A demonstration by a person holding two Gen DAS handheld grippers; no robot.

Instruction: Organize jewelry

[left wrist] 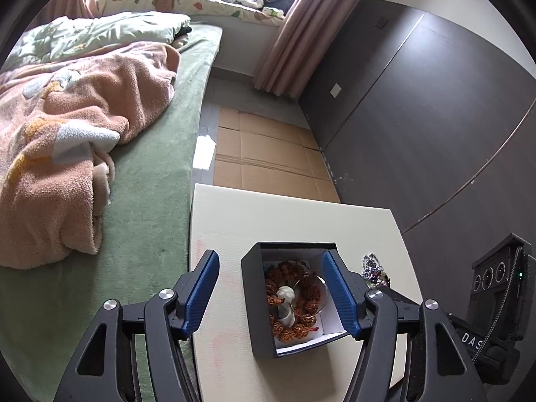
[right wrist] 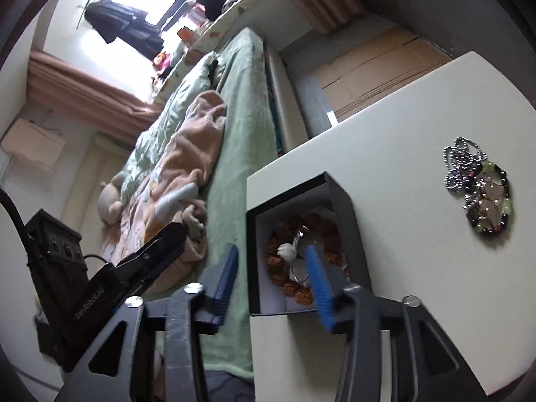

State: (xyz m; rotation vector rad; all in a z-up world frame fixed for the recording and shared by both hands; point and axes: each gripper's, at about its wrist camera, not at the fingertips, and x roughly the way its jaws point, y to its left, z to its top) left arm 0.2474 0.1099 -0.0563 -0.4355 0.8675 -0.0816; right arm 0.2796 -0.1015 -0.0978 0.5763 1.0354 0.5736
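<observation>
From our left wrist, the black box (left wrist: 261, 301) already holds an orange bead string (left wrist: 294, 305); our left gripper (left wrist: 273, 296) gapes around it, empty. From our right wrist, the right gripper (right wrist: 271, 278) stands half-open, empty; beaded chains (right wrist: 479, 187) right of the box await.

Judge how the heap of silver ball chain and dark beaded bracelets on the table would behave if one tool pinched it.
The heap of silver ball chain and dark beaded bracelets looks floppy: its loops lie slack on the cream table. It probably lifts tangled together, since the strands overlap. The small round beads may slip between pads.
</observation>
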